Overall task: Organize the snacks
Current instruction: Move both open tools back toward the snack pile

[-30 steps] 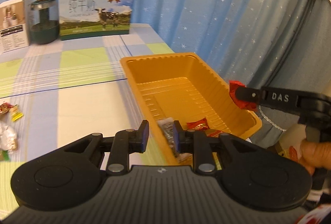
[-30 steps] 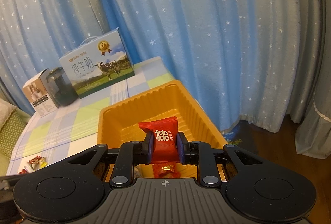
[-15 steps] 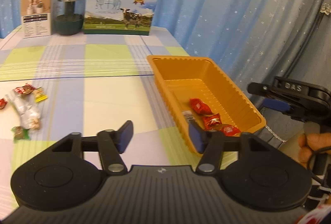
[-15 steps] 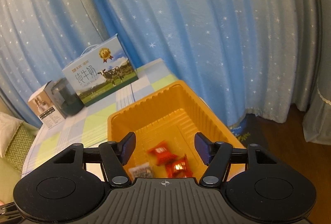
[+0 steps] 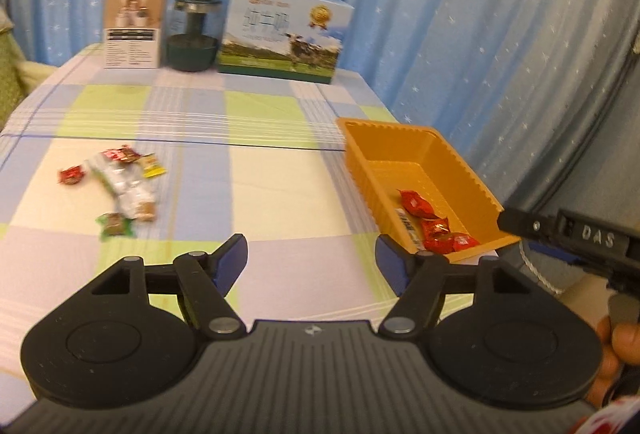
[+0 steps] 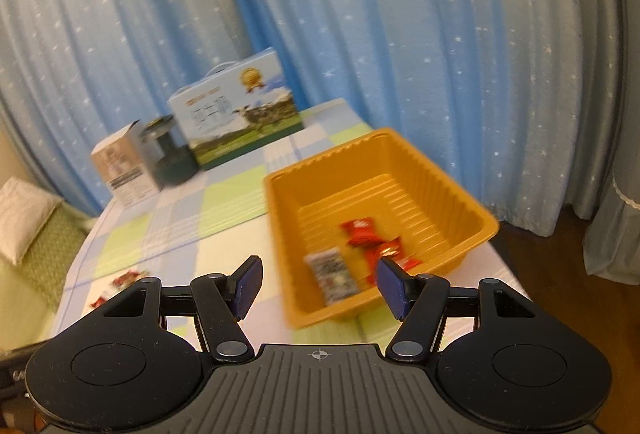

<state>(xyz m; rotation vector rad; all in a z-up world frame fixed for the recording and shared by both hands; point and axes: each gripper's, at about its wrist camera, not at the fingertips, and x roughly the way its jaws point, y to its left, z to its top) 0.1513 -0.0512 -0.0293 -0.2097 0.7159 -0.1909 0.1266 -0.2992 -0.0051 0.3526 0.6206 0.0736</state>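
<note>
Here we see both the left gripper (image 5: pixel 310 260), jaws opening, and the right gripper (image 6: pixel 318 282) spread and empty; blurred snacks (image 6: pixel 362 238) lie in the orange tray (image 6: pixel 448 177), others (image 5: pixel 120 185) loose far left.

Both cameras rode behind their own fingers, angled downward over the table (image 5: pixel 280 173). The left view saw the tray (image 5: pixel 472 177) at three o'clock; the right, nearer, faced it at twelve (image 6: pixel 404 149). Both shared the boxes.
</note>
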